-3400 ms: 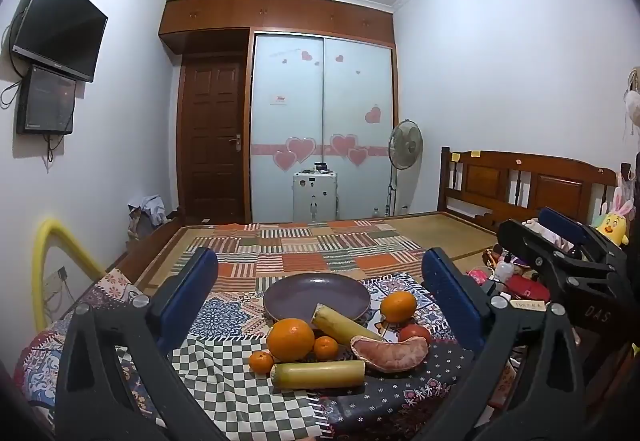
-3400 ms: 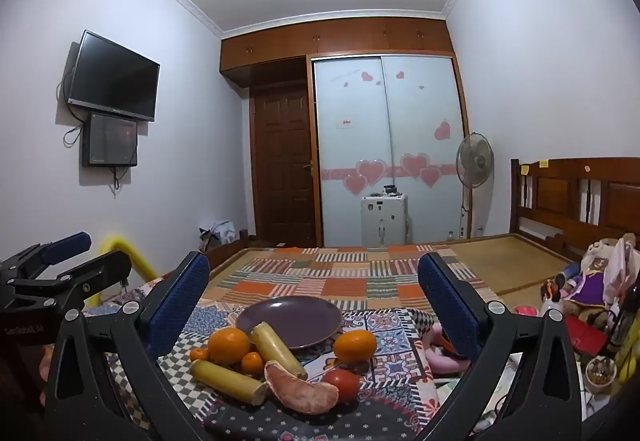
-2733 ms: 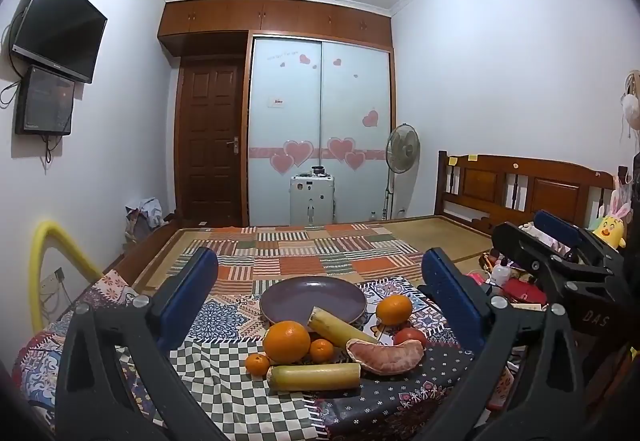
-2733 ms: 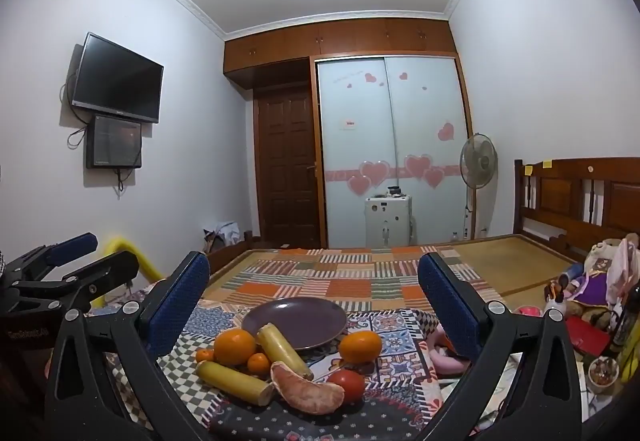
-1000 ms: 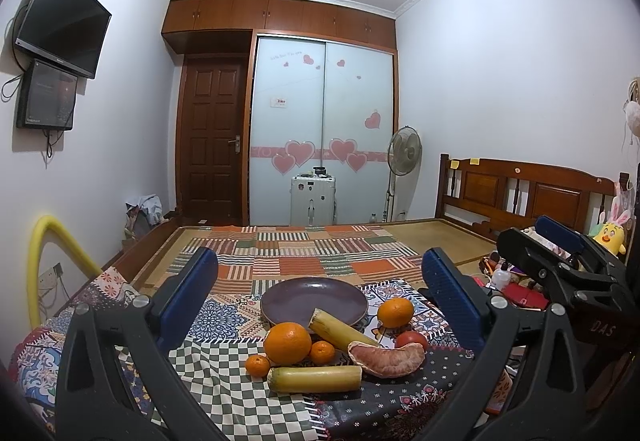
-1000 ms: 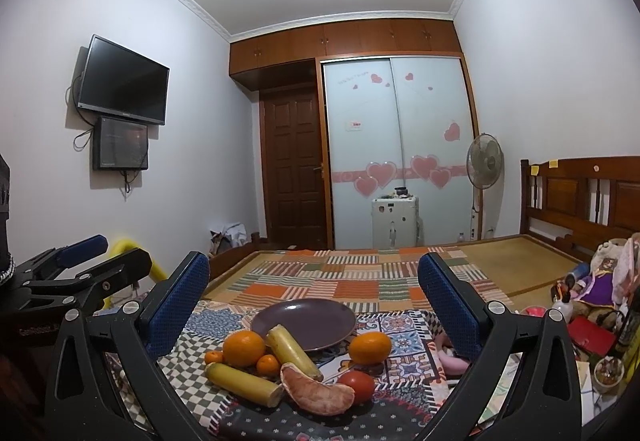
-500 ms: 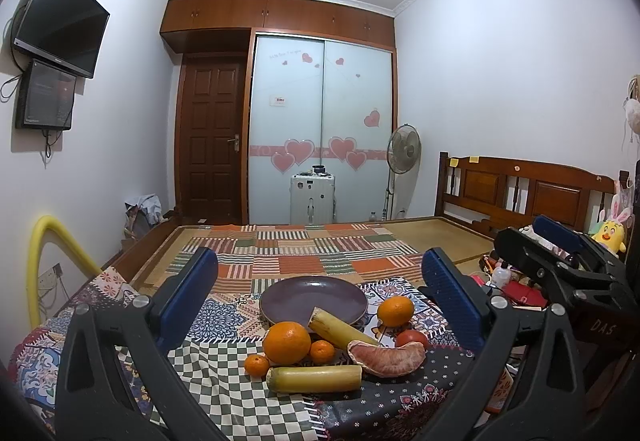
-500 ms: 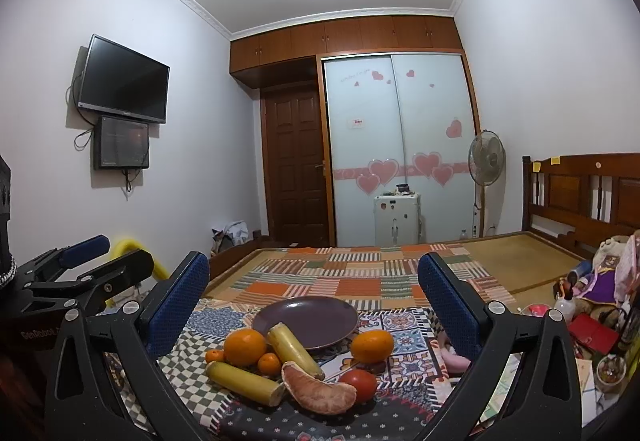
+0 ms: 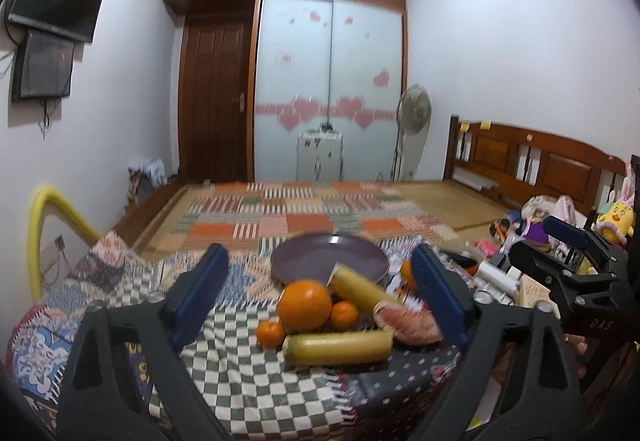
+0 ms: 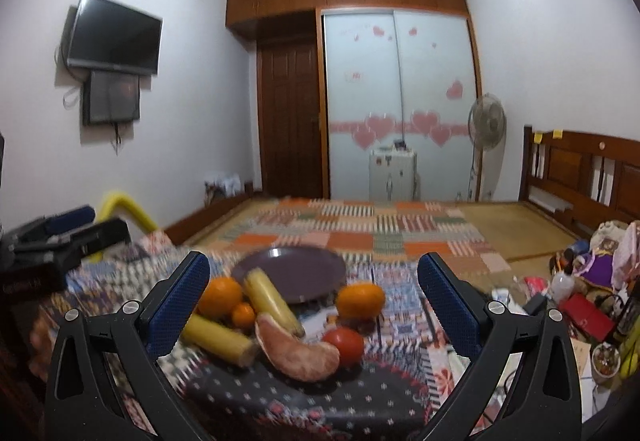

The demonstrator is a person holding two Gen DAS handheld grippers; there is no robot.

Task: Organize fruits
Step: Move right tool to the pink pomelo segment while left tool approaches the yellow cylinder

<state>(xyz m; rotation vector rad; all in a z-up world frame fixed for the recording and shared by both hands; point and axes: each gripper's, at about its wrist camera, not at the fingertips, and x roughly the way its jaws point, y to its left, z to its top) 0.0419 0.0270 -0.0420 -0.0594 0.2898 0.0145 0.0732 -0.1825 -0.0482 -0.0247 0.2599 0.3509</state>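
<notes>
Both grippers dip toward the fruit now, and the pile looms larger in each wrist view than it did a moment ago. The left gripper [image 9: 320,293] has just been narrowing its jaws, yet they stand well apart with nothing between the pads; the fruit lies beyond them on the patterned cloth [image 9: 248,373]. The right gripper [image 10: 314,301] is spread wide too, holding nothing. That reads as the approach for a first pick, with no fruit lifted so far.

And the plate [image 9: 316,255]? Bare. The purple dish sits at the far side of the pile with not one piece on it, though the upper banana [image 9: 362,287] seems to lean its tip on the near rim.

Everything else is loose on the cloth: the big orange [image 9: 304,306] in the middle, two small tangerines [image 9: 344,314] tucked beside it, a second banana [image 9: 338,346] lying crosswise at the front. To the right lies the peeled pomelo wedge [image 10: 298,351], the tomato [image 10: 344,345] just beside it, and another orange [image 10: 360,300] behind.

Motion blur smears both views, so fine contact among the fruit is hard to call. The whole job appears still ahead.
</notes>
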